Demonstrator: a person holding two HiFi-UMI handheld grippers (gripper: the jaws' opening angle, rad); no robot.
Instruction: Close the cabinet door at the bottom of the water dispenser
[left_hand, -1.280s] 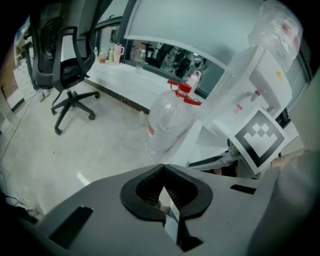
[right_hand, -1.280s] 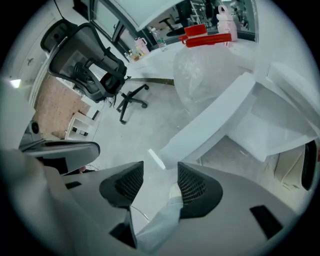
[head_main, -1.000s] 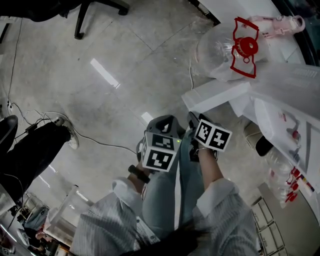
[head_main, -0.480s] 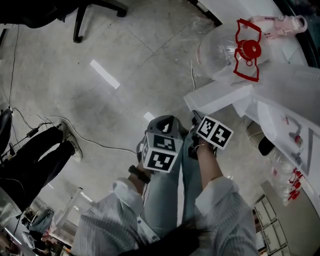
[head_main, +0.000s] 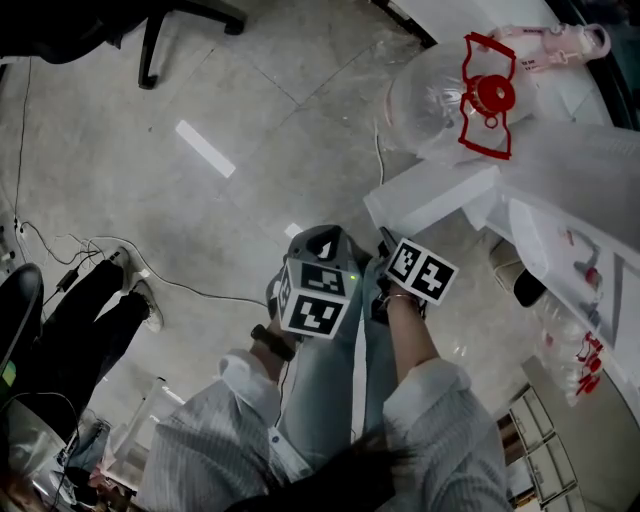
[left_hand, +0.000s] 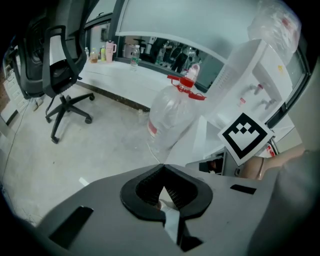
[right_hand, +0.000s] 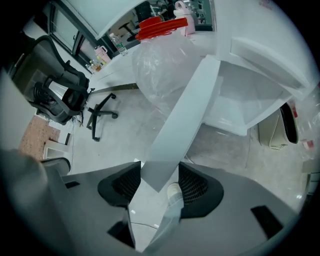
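Grey floor, one water bottle, one open cabinet door. Its corner sits between the just-opened jaws of the right claw; the left claw is closed, empty.

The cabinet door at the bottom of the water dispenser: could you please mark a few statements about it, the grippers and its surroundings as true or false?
1. The cabinet door stands open. True.
2. The right gripper has its jaws pressed together, well clear of the door. False: its jaws have just been opening and stand apart, with the door's lower corner between them.
3. The left gripper has its jaws together at the tips. True.
4. The water bottle on the floor beside the dispenser has a blue cap. False: its cap is red.
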